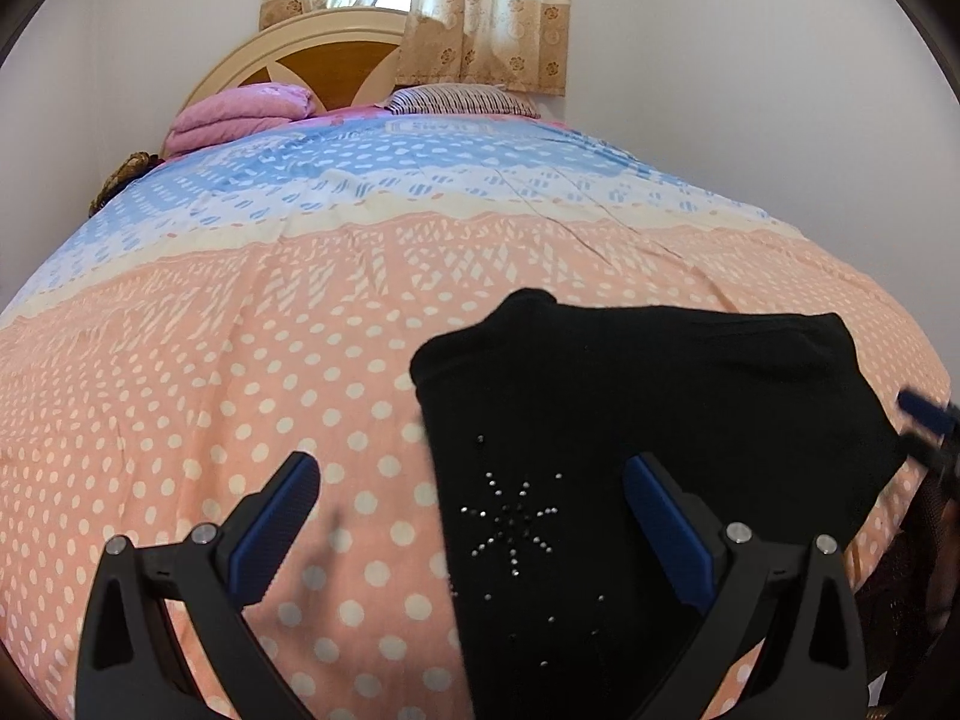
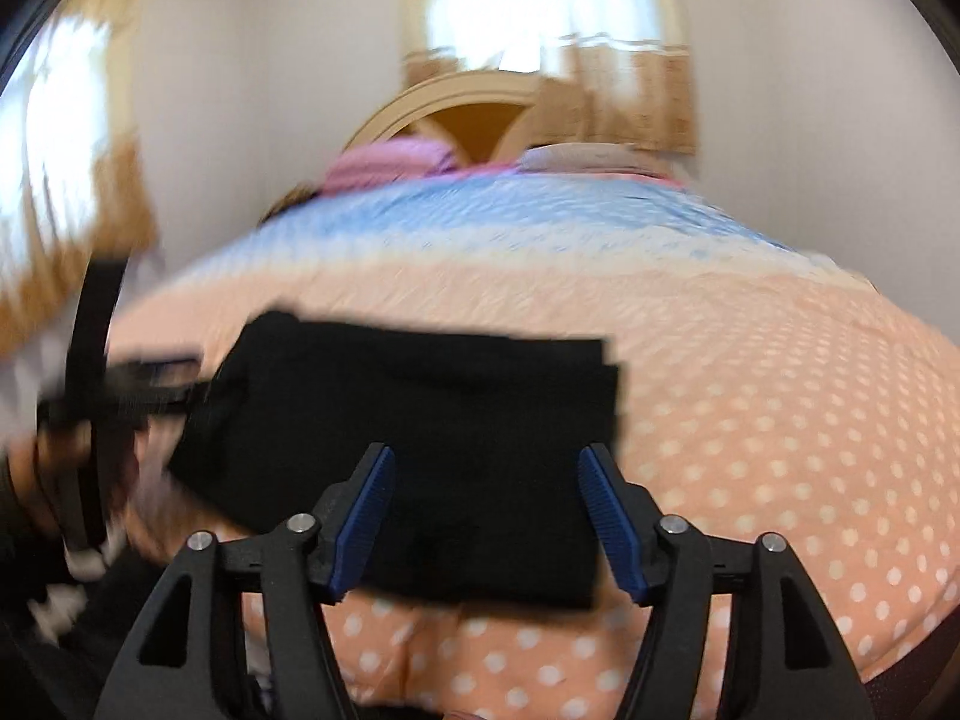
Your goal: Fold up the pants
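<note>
The pants (image 1: 630, 420) lie folded into a compact black rectangle on the bed (image 1: 240, 360). Both grippers, left (image 1: 471, 534) and right (image 2: 486, 516), hover with jaws spread, holding nothing. The fold looks nearly done; next likely calls for smoothing or withdrawing.

Bed (image 1: 420, 276) with black pants (image 1: 630, 420) on the cover.

The cover (image 1: 210, 390) is peach with white dots on the near part, then a cream band, then blue and white patterns toward the headboard (image 1: 312, 54). The pants lie folded into a compact dark block on the dotted part, near the front edge, with a star of small studs on top. At the far end lie a folded pink blanket (image 1: 234, 120) and, beside it, a striped pillow (image 1: 462, 101).
</note>
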